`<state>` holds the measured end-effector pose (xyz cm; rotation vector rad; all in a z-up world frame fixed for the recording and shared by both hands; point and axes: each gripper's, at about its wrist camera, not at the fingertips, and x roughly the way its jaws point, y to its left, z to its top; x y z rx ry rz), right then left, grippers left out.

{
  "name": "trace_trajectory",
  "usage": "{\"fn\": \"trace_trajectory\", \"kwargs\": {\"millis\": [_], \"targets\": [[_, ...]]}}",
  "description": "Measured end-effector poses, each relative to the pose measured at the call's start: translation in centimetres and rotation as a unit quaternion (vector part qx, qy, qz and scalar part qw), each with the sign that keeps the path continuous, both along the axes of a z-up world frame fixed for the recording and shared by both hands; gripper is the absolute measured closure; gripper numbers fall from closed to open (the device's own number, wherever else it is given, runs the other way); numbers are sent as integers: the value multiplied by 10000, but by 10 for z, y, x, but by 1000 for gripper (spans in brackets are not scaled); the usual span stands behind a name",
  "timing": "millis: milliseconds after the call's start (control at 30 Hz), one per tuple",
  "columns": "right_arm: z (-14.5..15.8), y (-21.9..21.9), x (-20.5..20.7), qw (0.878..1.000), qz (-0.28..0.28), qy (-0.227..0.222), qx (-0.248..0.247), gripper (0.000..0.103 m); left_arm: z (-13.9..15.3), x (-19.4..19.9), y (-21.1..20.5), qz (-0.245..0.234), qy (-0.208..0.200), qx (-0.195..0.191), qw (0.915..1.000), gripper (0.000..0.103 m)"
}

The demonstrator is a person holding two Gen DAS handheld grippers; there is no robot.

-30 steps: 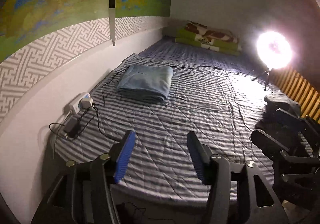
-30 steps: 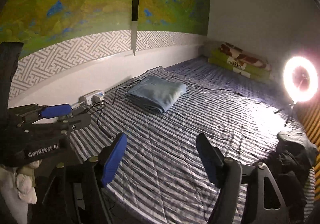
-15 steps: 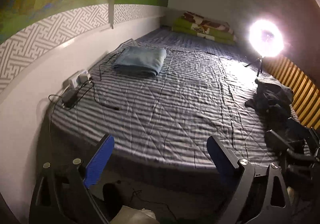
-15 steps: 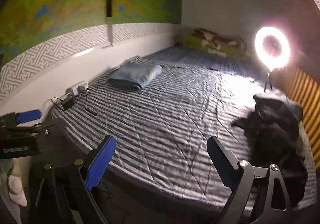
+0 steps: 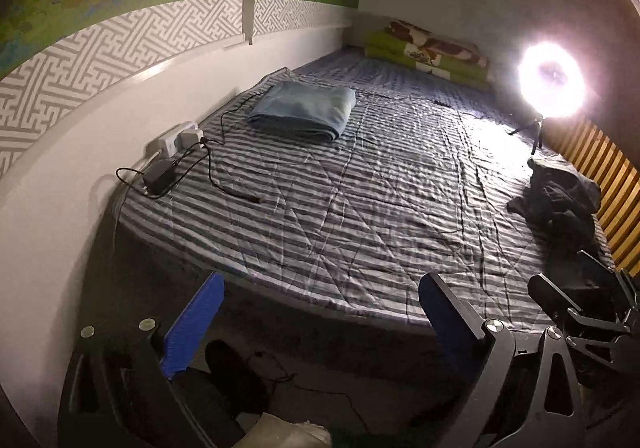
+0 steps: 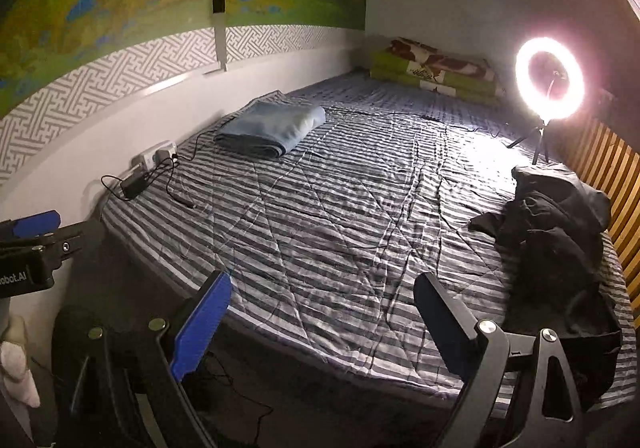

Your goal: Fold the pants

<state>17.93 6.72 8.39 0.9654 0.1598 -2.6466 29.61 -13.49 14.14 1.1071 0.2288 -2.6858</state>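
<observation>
Dark, crumpled pants (image 6: 556, 248) lie in a heap on the right side of the striped bed (image 6: 340, 216), near the slatted wall; the left wrist view shows the pants (image 5: 560, 196) at its right edge. My left gripper (image 5: 320, 312) is open, hovering off the foot of the bed with nothing between its blue pads. My right gripper (image 6: 322, 312) is also open and empty, just before the bed's near edge, left of the pants. The right gripper (image 5: 592, 308) shows at the right in the left wrist view, the left gripper (image 6: 32, 244) at the left in the right wrist view.
A folded blue blanket (image 6: 272, 126) lies at the far left of the bed. A power strip with a charger and cables (image 6: 148, 168) sits by the wall. A lit ring light (image 6: 550, 80) on a tripod stands at the far right. Green pillows (image 6: 436, 76) are at the head.
Both grippers opened wider and pulled back from over the bed to beyond its foot edge. The right wrist view swung right, bringing the pants more fully into sight.
</observation>
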Motion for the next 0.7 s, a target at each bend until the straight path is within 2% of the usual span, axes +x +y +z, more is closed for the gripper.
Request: {"fn": "trace_trajectory", "kwargs": {"millis": [133,700], "targets": [[-4,0,-4,9999,-22,-85,-69,13,-2,-6,0,-23,-21,-16,10000,3],[-2,3,2,9998,-102,163,44,13,-11,-23,9,-95,-84,-73,9999,3]]}}
